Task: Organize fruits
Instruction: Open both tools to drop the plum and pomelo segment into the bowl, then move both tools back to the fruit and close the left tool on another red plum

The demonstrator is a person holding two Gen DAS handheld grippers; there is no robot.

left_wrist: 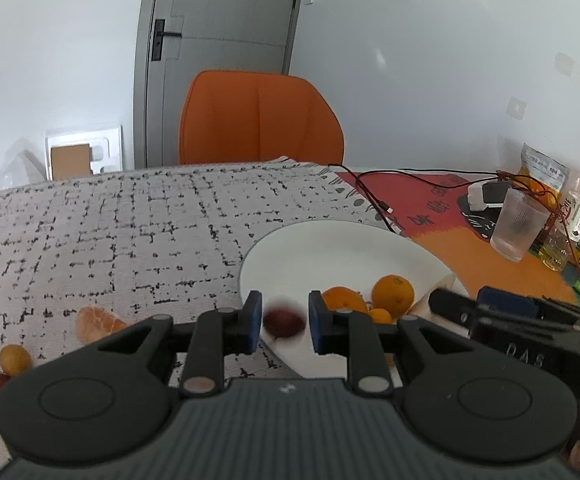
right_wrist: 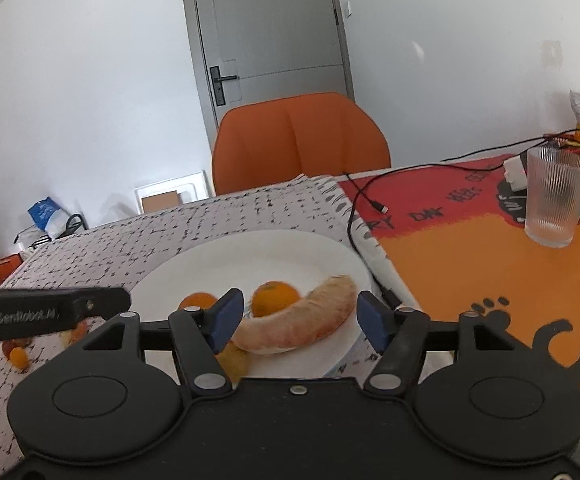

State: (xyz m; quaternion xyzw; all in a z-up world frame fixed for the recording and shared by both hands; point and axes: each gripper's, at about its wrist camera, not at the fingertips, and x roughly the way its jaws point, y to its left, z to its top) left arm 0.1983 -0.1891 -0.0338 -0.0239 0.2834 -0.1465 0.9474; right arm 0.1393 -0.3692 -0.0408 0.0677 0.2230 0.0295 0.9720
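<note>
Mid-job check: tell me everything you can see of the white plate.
The white plate is round, shallow and glossy, ceramic by its look, and lies flat on the black-and-white patterned cloth, near the edge of the orange mat. On it lie two oranges, a long pale peeled banana and a blurred dark red fruit. A black cable runs past its far right rim. Both grippers hover above its near side, jaws apart.

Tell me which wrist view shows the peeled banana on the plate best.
The right wrist view: the peeled banana lies whole on the white plate, between the open right gripper fingers. The left wrist view shows only a pale sliver, probably its tip, behind the right gripper's body at the plate's right edge.
</note>
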